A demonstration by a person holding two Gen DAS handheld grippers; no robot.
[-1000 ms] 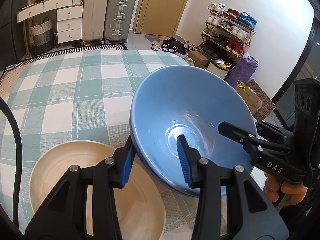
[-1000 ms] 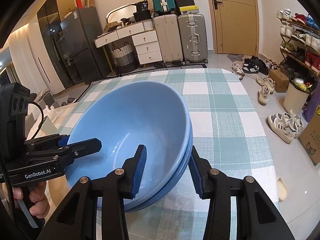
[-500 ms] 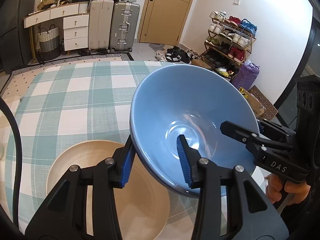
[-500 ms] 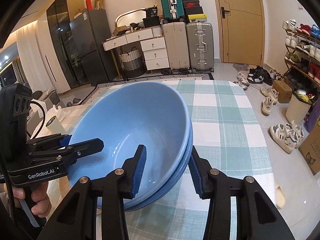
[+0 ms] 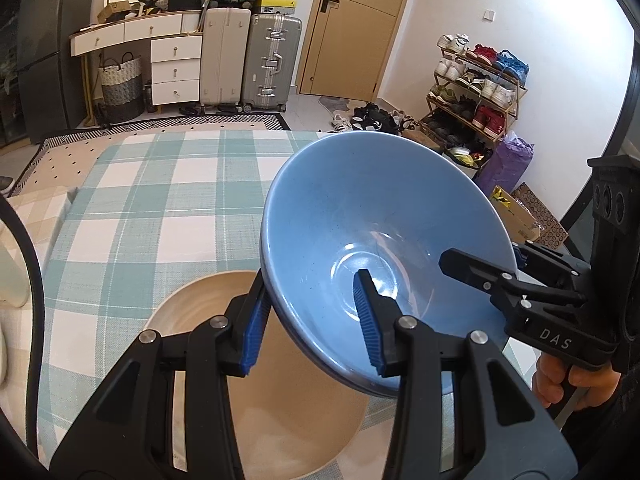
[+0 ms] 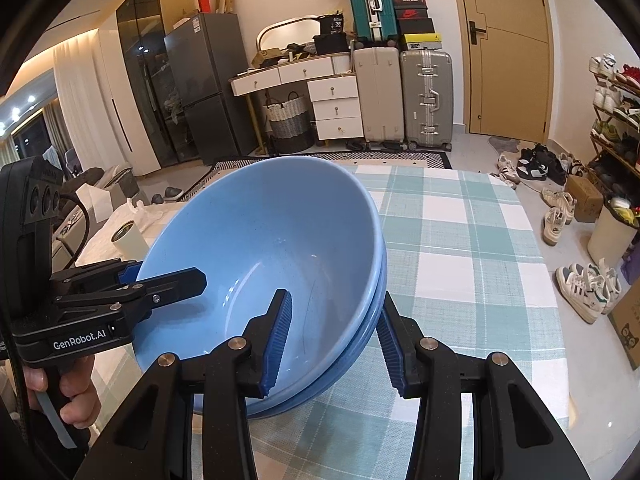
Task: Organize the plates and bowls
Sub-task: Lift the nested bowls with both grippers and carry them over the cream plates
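Note:
Two stacked blue bowls (image 5: 360,208) hang tilted above the checked table. My left gripper (image 5: 310,320) is shut on their near rim, one pad inside and one outside. My right gripper (image 6: 334,344) is shut on the opposite rim of the blue bowls (image 6: 260,232) in the same way. Each gripper shows in the other's view: the right gripper (image 5: 496,258) at the bowls' right side, the left gripper (image 6: 160,274) at their left side. A wide beige plate (image 5: 200,308) lies on the cloth below the bowls, partly hidden by them.
The table (image 5: 160,200) has a green-and-white checked cloth; its right edge (image 6: 540,280) drops to a floor with shoes. A pale roll (image 6: 128,236) and white bags sit off the table's left side. Suitcases and a dresser stand far behind.
Both grippers have risen with the blue bowls still held. In the left wrist view the beige plate has slid from the lower left to under the bowls.

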